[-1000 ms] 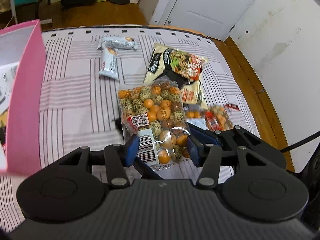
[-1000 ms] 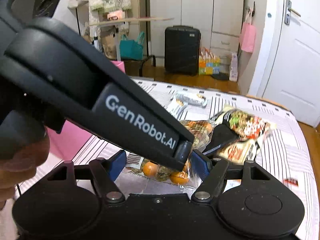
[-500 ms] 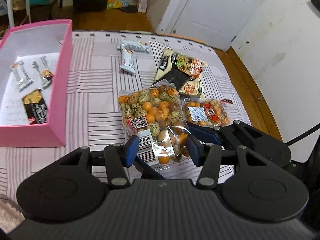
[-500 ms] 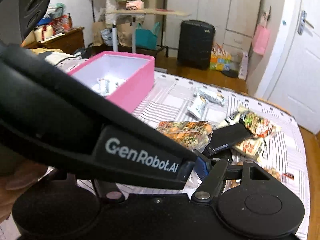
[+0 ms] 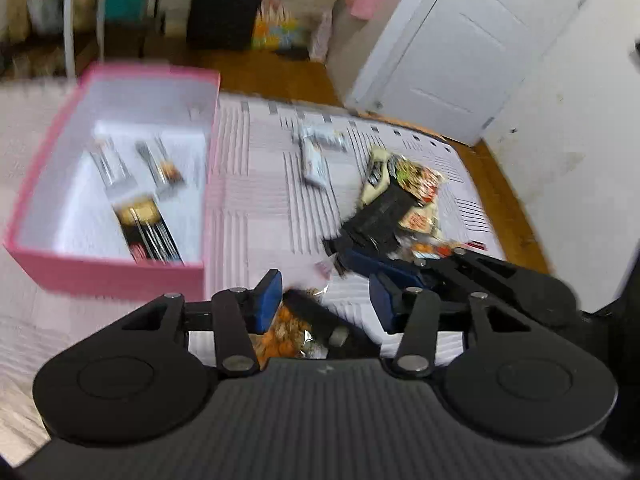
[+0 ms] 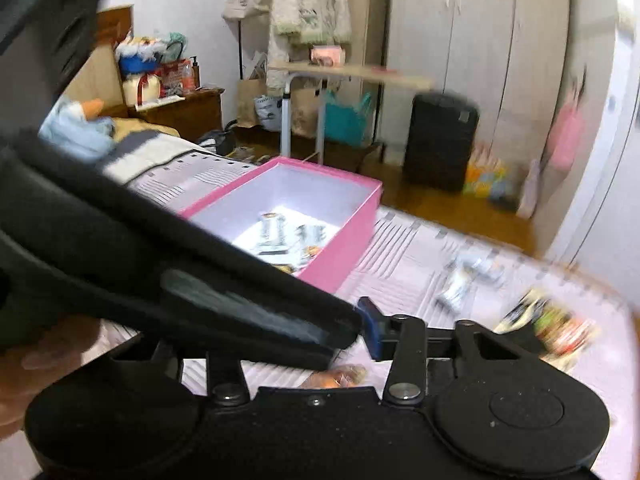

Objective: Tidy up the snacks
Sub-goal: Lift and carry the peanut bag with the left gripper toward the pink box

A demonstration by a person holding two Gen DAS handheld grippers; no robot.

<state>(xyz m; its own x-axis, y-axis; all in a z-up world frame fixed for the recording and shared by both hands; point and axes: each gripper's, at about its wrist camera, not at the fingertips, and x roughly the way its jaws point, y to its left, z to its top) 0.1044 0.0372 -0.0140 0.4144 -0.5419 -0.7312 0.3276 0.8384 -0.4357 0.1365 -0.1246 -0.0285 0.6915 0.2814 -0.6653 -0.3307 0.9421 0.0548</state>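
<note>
- Since both frames are motion-blurred, we keep our reads cautious.
- Bed (image 5: 260, 184): the striped sheet is the work surface. Everything sits on it, box to the left and loose snacks to the right in the left wrist view.
- Pink box (image 5: 120, 276): lid off and open side up, already holding a few packs (image 5: 140, 216). We take it as the drop target; its open top lets a bag go in from above.
- Left gripper (image 5: 325, 300): jaws part-way apart. The bag lies against the left pad and bare sheet shows before the right pad, so we cannot tell if it is clamped.
- Right gripper (image 6: 316, 336): jaws have just been closing. In its own view the left gripper's body crosses in front and hides one finger. The bag peeks out low between the fingers, but we cannot tell if the pads press on it.
- Bag of orange and green balls (image 5: 282, 334): low between the left jaws, with a black bar across it that we judge to be the right gripper's finger. A slack, wide bag probably explains using two grippers.
- Loose packs well right of the box: noodle-style pack (image 5: 412, 176) and pale bars (image 5: 316, 152), not yet boxed.
- Our call: a carry toward the box, roughly mid-task.
</note>
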